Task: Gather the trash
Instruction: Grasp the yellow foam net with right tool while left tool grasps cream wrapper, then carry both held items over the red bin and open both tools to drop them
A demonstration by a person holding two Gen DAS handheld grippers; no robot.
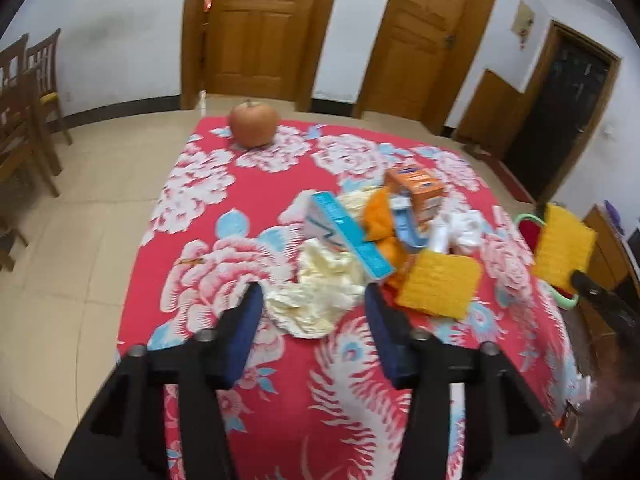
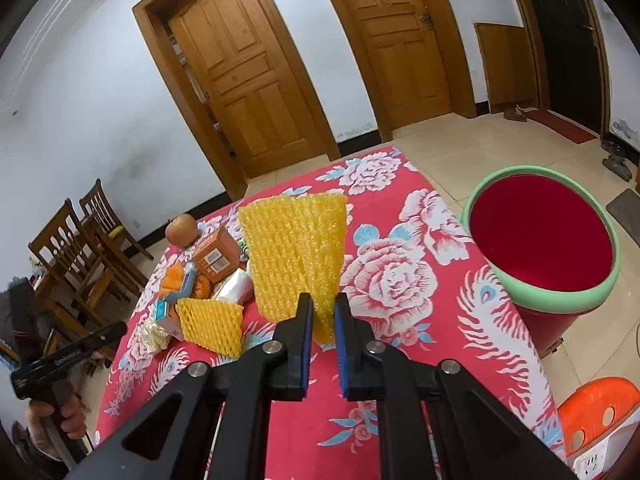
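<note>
the right gripper (image 2: 323, 320) is pinched narrow on the lower edge of a yellow foam fruit net (image 2: 296, 256), holding it upright and clear of the red floral tablecloth (image 2: 400, 280), probably so it can swing over to the red bin with the green rim (image 2: 540, 236) standing on the floor just beside the table. the left gripper (image 1: 312, 304) hangs with its jaws apart and nothing between them, above a crumpled cream wrapper (image 1: 320, 292). the rest of the trash sits heaped mid-table: a second foam net (image 1: 440, 284), a blue-and-white carton (image 1: 344, 236), an orange box (image 1: 416, 192). a pumpkin-like fruit (image 1: 253, 124) stands well apart.
</note>
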